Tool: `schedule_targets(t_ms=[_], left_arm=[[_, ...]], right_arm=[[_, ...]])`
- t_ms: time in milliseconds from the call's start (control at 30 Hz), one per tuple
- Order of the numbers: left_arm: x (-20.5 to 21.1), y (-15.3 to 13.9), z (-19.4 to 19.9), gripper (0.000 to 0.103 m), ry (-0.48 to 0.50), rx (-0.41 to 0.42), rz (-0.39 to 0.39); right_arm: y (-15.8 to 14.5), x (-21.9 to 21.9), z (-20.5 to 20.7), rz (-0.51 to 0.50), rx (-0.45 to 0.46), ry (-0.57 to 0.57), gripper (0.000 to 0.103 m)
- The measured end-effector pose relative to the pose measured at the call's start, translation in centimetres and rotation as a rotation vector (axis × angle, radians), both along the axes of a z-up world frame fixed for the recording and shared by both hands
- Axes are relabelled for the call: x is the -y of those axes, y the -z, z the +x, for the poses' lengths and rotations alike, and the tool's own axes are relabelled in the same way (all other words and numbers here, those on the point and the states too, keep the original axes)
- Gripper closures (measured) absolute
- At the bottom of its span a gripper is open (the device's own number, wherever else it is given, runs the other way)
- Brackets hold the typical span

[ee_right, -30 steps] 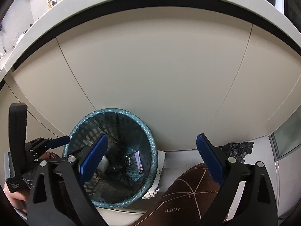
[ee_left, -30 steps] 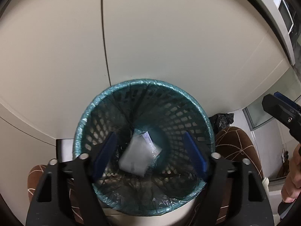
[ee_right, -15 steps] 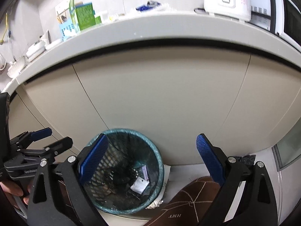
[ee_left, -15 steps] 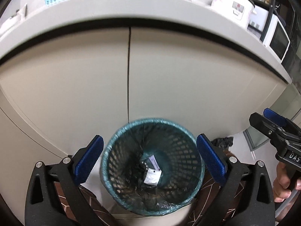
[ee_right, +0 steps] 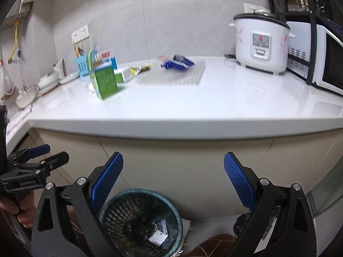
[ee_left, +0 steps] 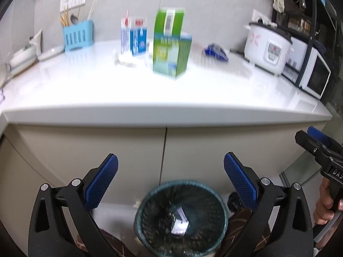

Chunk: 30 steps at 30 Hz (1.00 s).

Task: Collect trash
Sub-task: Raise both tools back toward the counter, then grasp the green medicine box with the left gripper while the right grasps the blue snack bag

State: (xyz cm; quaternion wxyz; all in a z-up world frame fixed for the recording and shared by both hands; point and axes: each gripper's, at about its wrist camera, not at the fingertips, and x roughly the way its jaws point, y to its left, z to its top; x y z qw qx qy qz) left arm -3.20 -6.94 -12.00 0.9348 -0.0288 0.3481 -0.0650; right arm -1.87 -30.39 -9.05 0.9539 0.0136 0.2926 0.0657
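Risen since a second ago: both views then filled with cupboard doors and the bin close up, now showing the whole white counter with the bin small at the bottom edge. Packet then dropping between the left fingers, now lying in the bin.

Left gripper wide open, at full spread, nothing between its blue pads, hanging above and just near of the teal mesh bin. Right gripper also spread wide and empty, off to the right of the left one, seen at the right edge of the left view with a hand on its grip.

In the bin on the floor against the cupboard doors: a white packet at the bottom, a second small scrap just beside it.

On the counter, still uncollected: green carton upright near the middle, blue and white carton farther back to its left, crumpled white bits at its foot, blue wrapper to the right. Farther right, rice cooker and microwave. Far left, blue utensil holder. All somewhat blurred.
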Motion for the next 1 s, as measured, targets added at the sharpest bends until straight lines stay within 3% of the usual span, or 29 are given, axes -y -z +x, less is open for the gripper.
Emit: schedule_targets(t_ms=[233, 433, 700, 1000], left_arm=[[-1.0, -4.6, 2.8, 0.006, -0.015, 0.043, -0.007], [-1.1, -6.8, 5.9, 0.006, -0.023, 0.054, 0.011], [-0.1, -7.4, 10.5, 0.006, -0.013, 0.044, 0.036], [1.1, -6.5, 15.7, 0.006, -0.007, 0.019, 0.072]], right_arm=[[-3.9, 0.1, 2.9, 0.004, 0.027, -0.024, 0.012], [-6.2, -0.3, 6.4, -0.018, 0.023, -0.046, 0.012], [-8.0, -0.7, 12.2, -0.030, -0.001, -0.072, 0.012], [-7.9, -1.7, 19.6, -0.110, -0.066, -0.138, 0.012]])
